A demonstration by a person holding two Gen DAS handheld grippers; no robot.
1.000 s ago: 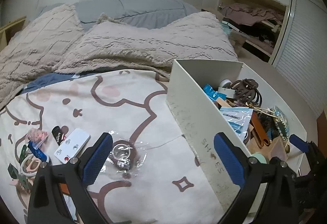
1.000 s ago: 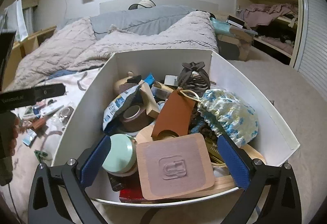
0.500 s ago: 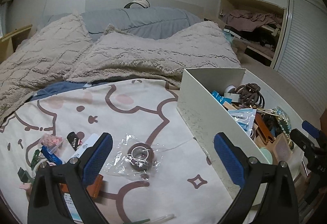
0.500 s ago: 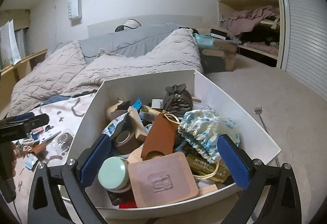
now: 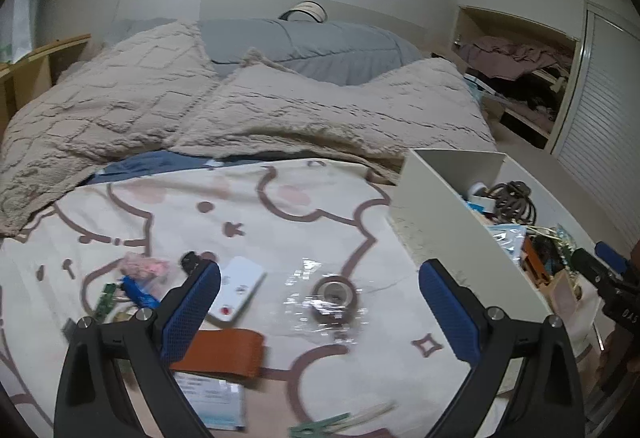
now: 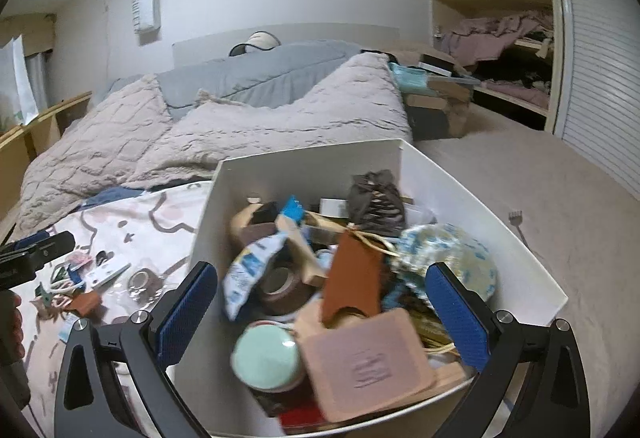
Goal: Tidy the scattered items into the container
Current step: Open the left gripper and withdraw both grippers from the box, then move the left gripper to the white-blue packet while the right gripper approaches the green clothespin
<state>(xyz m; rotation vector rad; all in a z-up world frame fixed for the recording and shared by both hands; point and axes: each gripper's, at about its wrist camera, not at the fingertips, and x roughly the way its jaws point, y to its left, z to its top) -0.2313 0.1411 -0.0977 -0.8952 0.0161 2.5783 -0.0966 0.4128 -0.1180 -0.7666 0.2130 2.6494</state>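
Above the bedspread, left claw (image 5: 319, 302) wide, empty, right claw (image 6: 321, 304) likewise, bagged tape roll (image 5: 334, 297) blurred.

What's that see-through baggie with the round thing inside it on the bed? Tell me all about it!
The clear plastic bag lies flat and crinkly on the cartoon-print bedsheet, shining where light hits it. Inside sits a brownish ring, like a small tape roll, with some smaller metal-looking bits beside it, too blurred to name. It rests between the open fingers of the left gripper, which is not touching it, near a white card and the white box.
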